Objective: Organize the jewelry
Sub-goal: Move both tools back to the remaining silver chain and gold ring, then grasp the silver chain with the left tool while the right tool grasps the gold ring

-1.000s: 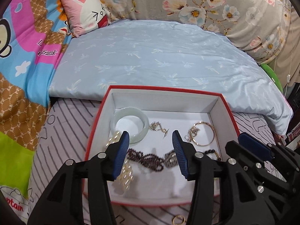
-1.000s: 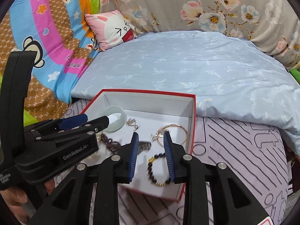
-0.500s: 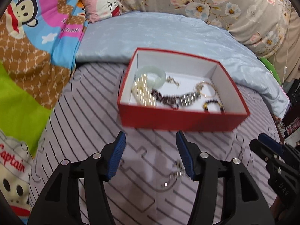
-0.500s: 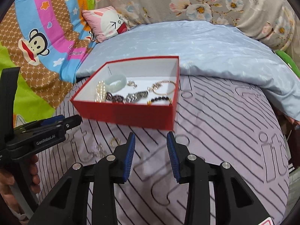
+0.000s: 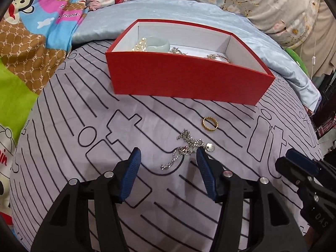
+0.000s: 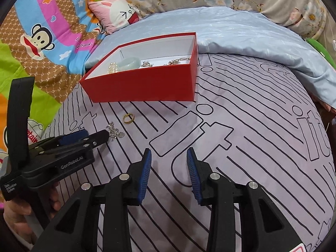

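The left tool [image 5: 168, 161] stood wide open and empty, its fingers straddling a silver chain [image 5: 184, 150] on the striped bed sheet [image 5: 94, 109]. A gold ring [image 5: 210, 123] lay nearby, before the red box [image 5: 184, 84] holding a jade bangle [image 5: 157, 45]. The right tool [image 6: 169, 160] hovered open, holding nothing.

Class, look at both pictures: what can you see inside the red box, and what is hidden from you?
Inside the red box: a pale green bangle, pearl beads, a small silver piece and a gold piece. The front wall hides the box floor and anything lying low.
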Tool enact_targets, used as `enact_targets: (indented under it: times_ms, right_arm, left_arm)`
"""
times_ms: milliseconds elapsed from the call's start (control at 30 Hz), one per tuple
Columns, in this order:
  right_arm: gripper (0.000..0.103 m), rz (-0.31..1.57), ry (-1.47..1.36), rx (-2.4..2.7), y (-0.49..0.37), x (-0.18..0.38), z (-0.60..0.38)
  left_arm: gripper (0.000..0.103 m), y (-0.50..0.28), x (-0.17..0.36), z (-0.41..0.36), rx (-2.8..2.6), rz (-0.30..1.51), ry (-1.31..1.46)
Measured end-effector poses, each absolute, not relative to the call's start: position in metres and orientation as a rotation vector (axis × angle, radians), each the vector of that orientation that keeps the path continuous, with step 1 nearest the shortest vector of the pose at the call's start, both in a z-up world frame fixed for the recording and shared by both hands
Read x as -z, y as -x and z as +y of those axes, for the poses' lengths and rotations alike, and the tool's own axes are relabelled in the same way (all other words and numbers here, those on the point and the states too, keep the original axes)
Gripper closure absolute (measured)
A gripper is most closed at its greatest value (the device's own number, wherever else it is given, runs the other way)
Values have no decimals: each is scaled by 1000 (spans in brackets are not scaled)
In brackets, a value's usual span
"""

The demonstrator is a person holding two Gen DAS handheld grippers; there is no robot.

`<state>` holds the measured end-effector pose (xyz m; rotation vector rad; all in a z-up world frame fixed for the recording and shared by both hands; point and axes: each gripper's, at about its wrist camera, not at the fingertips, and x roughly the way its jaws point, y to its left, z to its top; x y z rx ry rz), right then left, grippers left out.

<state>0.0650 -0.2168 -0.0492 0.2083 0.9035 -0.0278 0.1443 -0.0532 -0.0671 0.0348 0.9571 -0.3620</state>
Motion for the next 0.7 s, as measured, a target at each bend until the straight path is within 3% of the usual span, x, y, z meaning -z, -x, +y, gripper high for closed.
enact_targets:
  times_ms: [133, 200, 333, 700]
  right_arm:
    - [68, 902, -215, 25, -67, 49, -217]
    - [68, 902, -215, 22, -68, 48, -216]
    - [68, 906, -210, 1, -76, 49, -212]
    - [68, 931, -183, -87, -116, 60, -185]
  left_arm:
    - [55, -146, 70, -63, 359, 932, -77]
    - [62, -145, 70, -66, 365, 920, -95]
    - [94, -142, 71, -66, 395, 913, -100]
    - [94, -136, 54, -38, 407, 927, -6]
